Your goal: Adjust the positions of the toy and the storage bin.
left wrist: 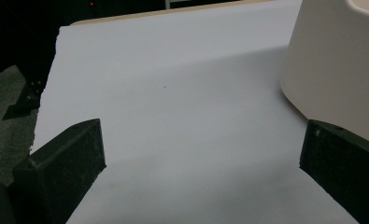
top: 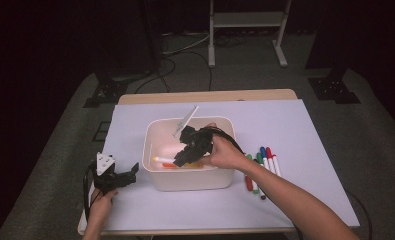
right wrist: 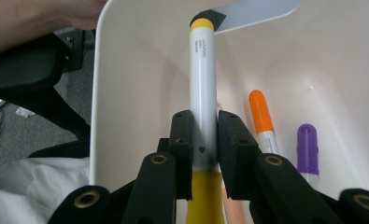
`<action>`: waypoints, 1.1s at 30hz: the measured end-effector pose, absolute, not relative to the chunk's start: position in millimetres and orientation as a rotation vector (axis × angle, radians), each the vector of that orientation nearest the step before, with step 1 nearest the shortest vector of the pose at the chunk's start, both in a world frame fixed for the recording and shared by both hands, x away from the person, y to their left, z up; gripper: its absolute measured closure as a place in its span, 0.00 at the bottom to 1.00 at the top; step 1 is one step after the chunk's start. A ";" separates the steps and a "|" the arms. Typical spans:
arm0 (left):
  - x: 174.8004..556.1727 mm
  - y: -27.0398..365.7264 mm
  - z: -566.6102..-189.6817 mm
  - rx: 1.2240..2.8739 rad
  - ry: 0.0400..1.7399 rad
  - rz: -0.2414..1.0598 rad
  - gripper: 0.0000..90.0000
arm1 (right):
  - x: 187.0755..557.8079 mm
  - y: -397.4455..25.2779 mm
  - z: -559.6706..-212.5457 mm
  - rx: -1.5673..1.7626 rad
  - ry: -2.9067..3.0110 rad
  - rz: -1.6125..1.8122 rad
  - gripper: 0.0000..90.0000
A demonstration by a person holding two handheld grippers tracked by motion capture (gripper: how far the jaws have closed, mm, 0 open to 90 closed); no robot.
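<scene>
A cream tub [top: 189,179] stands mid-table on a white sheet. My right gripper [top: 184,156] reaches down into it, shut on a yellow-capped white marker [right wrist: 202,93] that points along the tub's inner wall [right wrist: 140,93]. An orange-capped marker [right wrist: 262,116] and a purple-capped one [right wrist: 307,148] lie on the tub floor beside it. In the high view the held marker [top: 161,159] shows low inside the tub. My left gripper [top: 116,176] rests on the sheet left of the tub, jaws wide apart with nothing between them; the tub's outer wall [left wrist: 334,65] stands by its right fingertip [left wrist: 341,163].
Several loose markers [top: 261,165] in red, green, blue and dark colours lie on the sheet right of the tub. A thin white strip [top: 186,120] leans over the tub's far rim. The sheet's left edge [left wrist: 49,93] is near the left gripper.
</scene>
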State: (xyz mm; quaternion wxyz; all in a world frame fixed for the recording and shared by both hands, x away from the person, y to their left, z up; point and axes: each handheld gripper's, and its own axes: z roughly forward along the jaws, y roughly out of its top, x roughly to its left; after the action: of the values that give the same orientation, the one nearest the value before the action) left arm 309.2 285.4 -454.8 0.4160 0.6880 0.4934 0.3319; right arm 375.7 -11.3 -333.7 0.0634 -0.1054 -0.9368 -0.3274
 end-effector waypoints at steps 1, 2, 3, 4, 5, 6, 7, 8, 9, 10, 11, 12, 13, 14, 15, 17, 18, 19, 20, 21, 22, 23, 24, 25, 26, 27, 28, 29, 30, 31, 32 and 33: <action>309.3 285.4 -454.8 1.727 1.239 0.833 0.00 | 375.9 -10.2 -334.9 -0.313 -2.833 -0.980 0.84; 309.3 285.5 -454.7 1.727 1.239 0.832 0.00 | 376.1 -9.3 -336.0 -0.304 -2.837 -0.975 0.84; 309.3 285.5 -454.8 1.727 1.239 0.832 0.00 | 375.8 -8.3 -336.7 -0.301 -2.841 -0.964 0.84; 309.3 285.5 -454.7 1.727 1.239 0.831 0.00 | 375.4 -7.4 -337.5 -0.304 -2.842 -0.954 0.84; 309.3 285.6 -454.8 1.726 1.239 0.831 0.00 | 375.1 -6.5 -338.3 -0.300 -2.847 -0.946 0.84; 309.3 285.5 -454.8 1.725 1.239 0.831 0.00 | 375.1 -5.6 -339.1 -0.290 -2.854 -0.937 0.84; 309.2 285.5 -454.8 1.726 1.239 0.831 0.00 | 374.7 -4.6 -340.1 -0.289 -2.860 -0.927 0.84; 309.2 285.5 -454.8 1.725 1.239 0.831 0.00 | 374.5 -3.8 -341.1 -0.284 -2.866 -0.914 0.84; 309.2 285.5 -454.8 1.724 1.239 0.831 0.00 | 374.1 -3.2 -341.5 -0.287 -2.867 -0.907 0.84; 309.2 285.5 -454.8 1.724 1.239 0.831 0.00 | 374.0 -2.4 -342.4 -0.281 -2.874 -0.895 0.84; 309.2 285.6 -454.8 1.724 1.239 0.830 0.00 | 373.9 -2.0 -342.7 -0.279 -2.878 -0.886 0.84; 309.3 285.6 -454.8 1.723 1.238 0.830 0.00 | 373.4 -1.2 -343.2 -0.276 -2.884 -0.877 0.84; 309.3 285.6 -454.8 1.723 1.239 0.829 0.00 | 373.2 -0.8 -343.4 -0.273 -2.887 -0.869 0.83; 309.3 285.7 -454.8 1.722 1.239 0.829 0.00 | 373.3 -0.3 -344.0 -0.271 -2.888 -0.863 0.83; 309.3 285.6 -454.9 1.720 1.239 0.829 0.00 | 373.4 -0.1 -344.3 -0.275 -2.891 -0.855 0.82; 309.2 285.6 -454.9 1.720 1.239 0.829 0.00 | 373.4 -0.2 -344.1 -0.277 -2.893 -0.852 0.80; 309.3 285.7 -454.8 1.722 1.239 0.829 0.00 | 373.3 -0.5 -343.6 -0.276 -2.893 -0.857 0.80; 309.3 285.6 -454.9 1.722 1.239 0.829 0.00 | 373.0 -0.7 -343.0 -0.283 -2.892 -0.859 0.80; 309.2 285.6 -454.8 1.722 1.239 0.829 0.00 | 373.0 -1.1 -342.3 -0.282 -2.896 -0.862 0.79; 309.2 285.6 -454.8 1.722 1.238 0.829 0.00 | 372.9 -1.8 -341.3 -0.281 -2.898 -0.868 0.79; 309.1 285.6 -454.8 1.722 1.238 0.830 0.00 | 372.4 -2.7 -339.8 -0.288 -2.894 -0.874 0.79; 309.1 285.6 -454.8 1.722 1.238 0.830 0.00 | 372.3 -4.0 -338.2 -0.286 -2.894 -0.883 0.79; 309.2 285.6 -454.8 1.723 1.238 0.830 0.00 | 372.0 -5.6 -336.0 -0.285 -2.898 -0.894 0.78; 309.2 285.6 -454.9 1.721 1.239 0.829 0.00 | 371.5 -8.0 -332.9 -0.289 -2.897 -0.908 0.78; 309.2 285.6 -454.9 1.721 1.239 0.829 0.00 | 371.0 -11.2 -329.0 -0.292 -2.891 -0.931 0.78; 309.2 285.7 -454.8 1.720 1.239 0.829 0.00 | 370.0 -15.3 -324.3 -0.304 -2.884 -0.951 0.77; 309.2 285.6 -454.9 1.721 1.239 0.829 0.00 | 369.5 -19.0 -320.5 -0.307 -2.883 -0.970 0.76; 309.2 285.6 -454.8 1.722 1.239 0.829 0.00 | 368.7 -25.9 -313.8 -0.313 -2.883 -1.004 0.76; 309.3 285.7 -454.9 1.721 1.239 0.829 0.00 | 367.8 -32.2 -308.2 -0.325 -2.875 -1.036 0.76; 309.2 285.6 -454.9 1.721 1.239 0.829 0.00 | 366.8 -41.1 -301.2 -0.342 -2.871 -1.068 0.75; 309.1 285.6 -454.9 1.721 1.239 0.830 0.00 | 365.9 -48.5 -296.2 -0.357 -2.868 -1.093 0.75; 309.1 285.4 -454.9 1.721 1.239 0.831 0.00 | 365.3 -54.4 -292.8 -0.364 -2.868 -1.107 0.74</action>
State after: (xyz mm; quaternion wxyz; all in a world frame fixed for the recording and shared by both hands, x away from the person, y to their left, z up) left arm 309.1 285.4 -454.9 0.4189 0.6861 0.4940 0.3312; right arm 365.3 -54.4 -292.8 0.0228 -0.1177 -0.9262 -0.3575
